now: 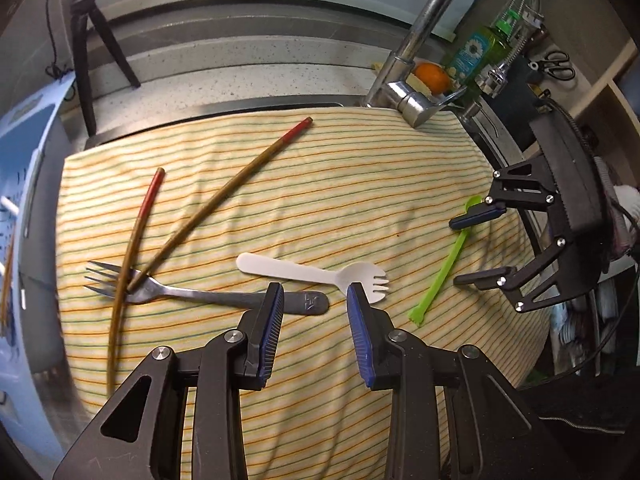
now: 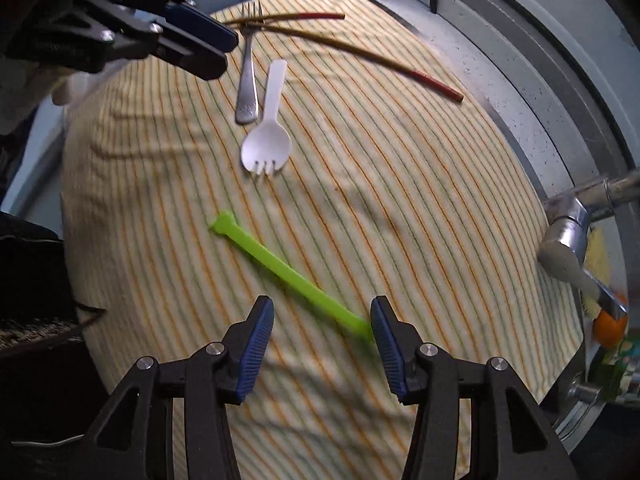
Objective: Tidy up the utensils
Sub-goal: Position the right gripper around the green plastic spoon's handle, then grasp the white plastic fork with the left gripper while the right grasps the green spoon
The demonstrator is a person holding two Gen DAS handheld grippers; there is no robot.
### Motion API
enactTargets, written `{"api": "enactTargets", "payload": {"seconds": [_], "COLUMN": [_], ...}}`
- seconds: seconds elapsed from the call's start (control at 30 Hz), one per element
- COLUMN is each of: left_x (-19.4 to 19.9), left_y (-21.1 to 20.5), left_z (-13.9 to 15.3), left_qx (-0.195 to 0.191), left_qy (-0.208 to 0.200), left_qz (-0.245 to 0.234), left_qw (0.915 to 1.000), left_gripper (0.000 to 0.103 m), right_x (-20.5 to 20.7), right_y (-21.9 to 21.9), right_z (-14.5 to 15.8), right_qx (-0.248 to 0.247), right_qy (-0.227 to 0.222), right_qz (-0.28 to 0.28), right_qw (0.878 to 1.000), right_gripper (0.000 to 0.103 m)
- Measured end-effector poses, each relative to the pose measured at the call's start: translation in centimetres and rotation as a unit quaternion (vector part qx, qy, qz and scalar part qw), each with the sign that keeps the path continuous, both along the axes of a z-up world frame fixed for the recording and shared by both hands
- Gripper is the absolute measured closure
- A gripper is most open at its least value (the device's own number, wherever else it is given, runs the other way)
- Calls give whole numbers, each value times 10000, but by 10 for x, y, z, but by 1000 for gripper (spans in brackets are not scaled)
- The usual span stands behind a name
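Observation:
On a striped cloth (image 1: 320,200) lie a metal fork (image 1: 192,294), a white plastic spork (image 1: 312,274), a green plastic spoon (image 1: 444,272) and two brown chopsticks with red ends (image 1: 224,196) (image 1: 136,232). My left gripper (image 1: 315,296) hangs open just above the fork's handle end and the spork's neck, gripping nothing. My right gripper (image 2: 322,308) points down, open, straddling the green spoon (image 2: 280,268). The spoon lies flat on the cloth (image 2: 400,200), its far end hidden under the right-hand finger (image 2: 384,332). The spork (image 2: 266,136), the fork (image 2: 248,80) and the left gripper (image 2: 226,54) show beyond.
A chrome faucet (image 1: 412,40) stands at the cloth's back right, with an orange (image 1: 432,76) and a green bottle (image 1: 476,52) behind it. A black tripod (image 1: 84,60) rises at the back left, and a blue basket (image 1: 24,160) stands at the left edge.

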State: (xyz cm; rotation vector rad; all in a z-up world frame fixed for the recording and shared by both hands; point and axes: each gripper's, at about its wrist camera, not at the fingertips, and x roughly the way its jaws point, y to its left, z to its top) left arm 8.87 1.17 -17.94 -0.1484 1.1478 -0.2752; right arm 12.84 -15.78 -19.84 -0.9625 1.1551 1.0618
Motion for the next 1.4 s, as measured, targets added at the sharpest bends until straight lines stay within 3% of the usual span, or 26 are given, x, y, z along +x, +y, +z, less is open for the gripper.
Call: {"api": "enactTargets", "payload": {"seconds": [0.17, 0.27, 0.33, 0.47, 0.5, 0.63, 0.73, 0.8, 0.9, 1.13, 1.23, 1.4], "left_x": [7, 14, 19, 23, 24, 27, 29, 28, 28, 40, 48, 67], "left_y": [1, 3, 5, 8, 8, 9, 11, 12, 13, 11, 4, -13], "left_z": [-6, -9, -12, -17, -19, -24, -26, -25, -27, -33, -37, -35], "left_qx": [-136, -163, -159, -164, -168, -69, -83, -45, -32, -43, -36, -115], "left_qy": [152, 256, 338, 474, 535, 660, 712, 720, 787, 935, 948, 855], "left_qz": [60, 76, 98, 125, 116, 155, 217, 215, 178, 227, 163, -34], "left_qw": [9998, 9995, 9993, 9987, 9984, 9977, 9972, 9972, 9967, 9954, 9954, 9963], "left_gripper": [72, 72, 72, 72, 72, 72, 72, 72, 72, 72, 71, 71], "right_x": [25, 43, 57, 82, 84, 95, 89, 87, 79, 64, 64, 70], "right_y": [-2, -8, -15, -35, -38, -56, -65, -70, -67, -59, -55, -59], "right_z": [-4, -3, -3, -5, -6, -7, -12, -14, -7, 4, 3, -2], "right_qx": [223, 449, 657, 1047, 1113, 1498, 1697, 1740, 1622, 1213, 1122, 1128], "right_qy": [263, 471, 707, 1202, 1255, 1663, 1800, 1797, 1573, 895, 796, 969], "right_qz": [-791, -1527, -2144, -3346, -3498, -4399, -4681, -4643, -4238, -3422, -3304, -3430], "right_qw": [9963, 9861, 9720, 9288, 9217, 8697, 8483, 8496, 8771, 9275, 9338, 9275], "right_gripper": [57, 65, 69, 80, 82, 84, 84, 84, 81, 81, 81, 81]}}
